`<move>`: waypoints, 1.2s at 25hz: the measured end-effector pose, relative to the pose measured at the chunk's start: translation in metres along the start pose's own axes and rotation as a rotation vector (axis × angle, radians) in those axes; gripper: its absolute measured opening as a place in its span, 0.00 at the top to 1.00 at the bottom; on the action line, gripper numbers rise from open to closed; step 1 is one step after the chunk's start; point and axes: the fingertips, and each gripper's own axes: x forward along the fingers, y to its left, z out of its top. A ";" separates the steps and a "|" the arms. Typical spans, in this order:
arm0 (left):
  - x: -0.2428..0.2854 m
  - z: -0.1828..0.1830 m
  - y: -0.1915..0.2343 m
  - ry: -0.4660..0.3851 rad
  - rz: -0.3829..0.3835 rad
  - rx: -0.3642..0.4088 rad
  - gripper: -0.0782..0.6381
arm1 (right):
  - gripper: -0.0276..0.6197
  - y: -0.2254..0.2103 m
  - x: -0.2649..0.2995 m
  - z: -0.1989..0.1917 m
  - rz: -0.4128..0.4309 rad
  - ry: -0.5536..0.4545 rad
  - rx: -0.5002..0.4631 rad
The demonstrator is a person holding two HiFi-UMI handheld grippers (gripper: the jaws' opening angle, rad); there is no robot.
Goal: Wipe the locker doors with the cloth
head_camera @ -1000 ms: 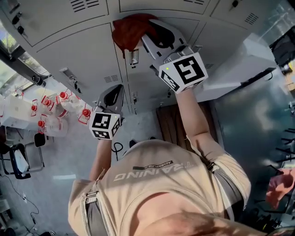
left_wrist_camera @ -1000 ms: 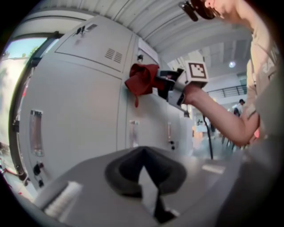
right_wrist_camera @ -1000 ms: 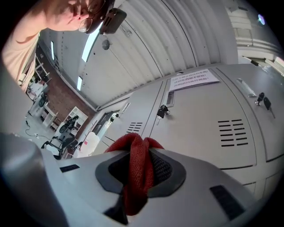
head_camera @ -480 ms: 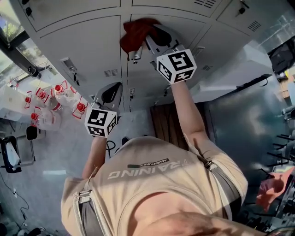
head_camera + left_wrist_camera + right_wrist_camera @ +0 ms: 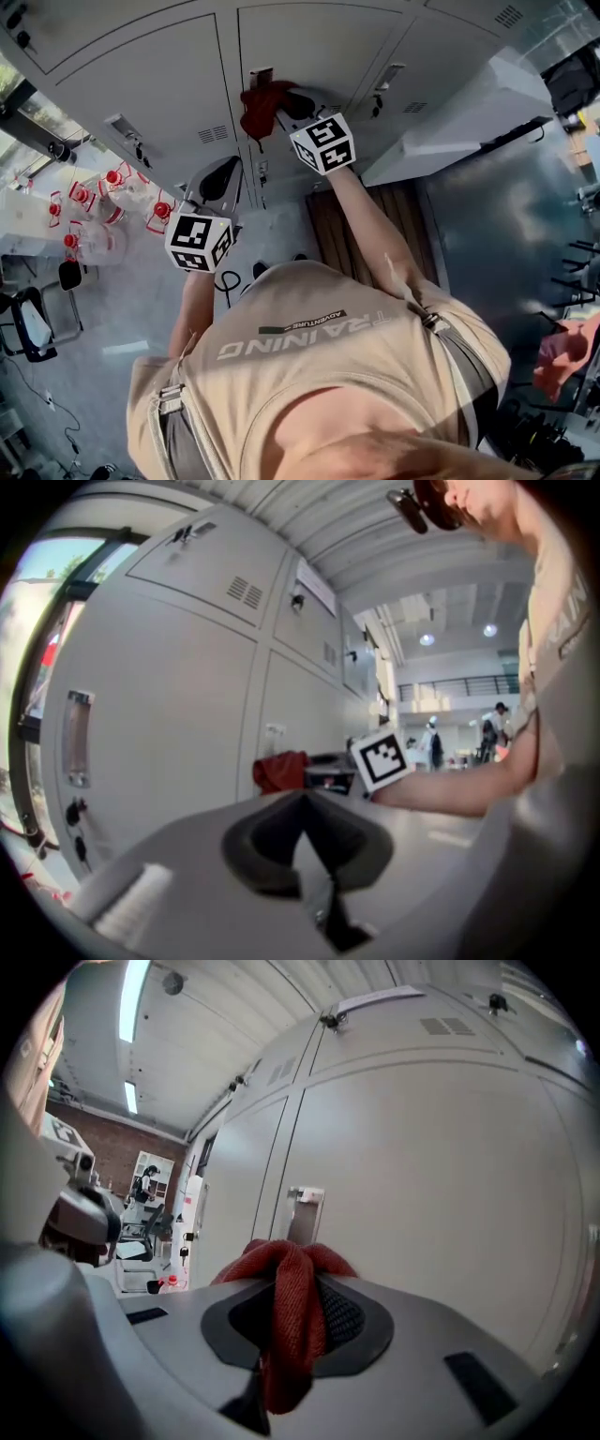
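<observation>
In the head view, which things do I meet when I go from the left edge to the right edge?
Red-capped bottles → left gripper, shut and empty → red cloth → right gripper, shut on that cloth → pink fabric at the far right edge.

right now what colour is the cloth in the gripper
Red; the cloth shows best in the right gripper view.

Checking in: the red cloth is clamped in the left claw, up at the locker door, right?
Not quite. The cloth is clamped in the right claw, not the left; the right gripper view shows it folded between the jaws. The left claw is shut on nothing. The rest stands: the cloth is up at the locker door.
</observation>
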 end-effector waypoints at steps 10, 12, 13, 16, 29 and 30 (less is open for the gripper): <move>-0.001 -0.012 -0.007 0.046 0.007 -0.006 0.88 | 0.86 0.023 0.020 -0.116 0.090 0.221 0.099; -0.002 -0.017 -0.005 0.055 0.017 -0.015 0.88 | 0.86 0.029 0.023 -0.151 0.101 0.329 0.151; -0.002 -0.020 -0.004 0.060 0.021 -0.020 0.88 | 0.86 0.030 0.023 -0.166 0.097 0.371 0.175; -0.002 -0.024 -0.003 0.065 0.027 -0.034 0.88 | 0.86 0.030 0.017 -0.181 0.096 0.412 0.221; 0.020 -0.010 -0.033 0.029 -0.051 0.004 0.88 | 0.86 0.010 -0.087 0.064 0.157 -0.010 -0.041; 0.020 -0.010 -0.035 0.030 -0.053 0.006 0.88 | 0.86 0.006 -0.095 0.088 0.141 -0.050 -0.075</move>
